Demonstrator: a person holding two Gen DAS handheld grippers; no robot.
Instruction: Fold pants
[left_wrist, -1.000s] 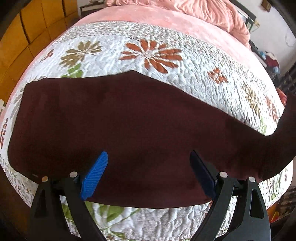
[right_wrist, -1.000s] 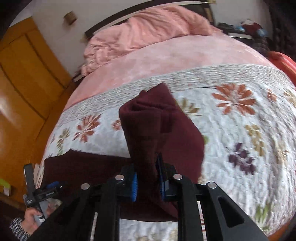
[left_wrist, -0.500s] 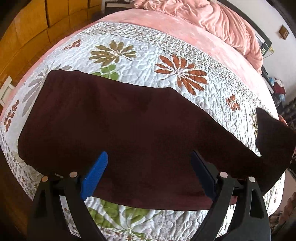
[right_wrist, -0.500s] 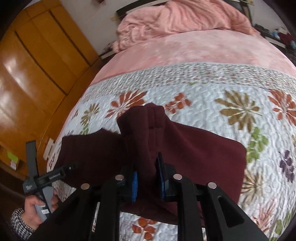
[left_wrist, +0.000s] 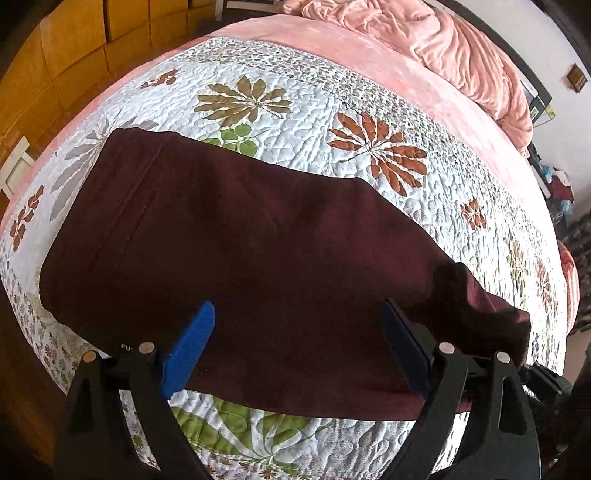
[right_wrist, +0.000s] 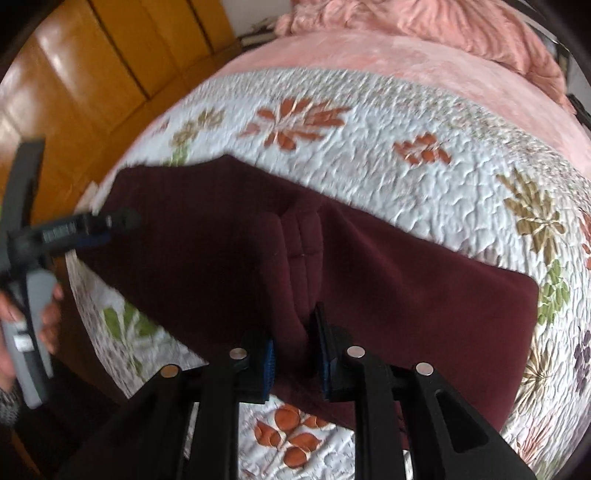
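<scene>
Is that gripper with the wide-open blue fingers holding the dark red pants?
No, the left gripper hangs over the pants with its jaws spread wide and nothing pinched between them.

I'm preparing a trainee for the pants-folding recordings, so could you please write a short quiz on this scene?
1. True or false: the left gripper has its fingers closed on the pants.
2. Between the fingers of the right gripper lies: A) a pink blanket, B) a fold of the pants, C) nothing.
3. What do the pants lie on?

Key: 1 false, they stand wide open. 2 B; these jaws have just been opening. 3 the floral quilt.
</scene>
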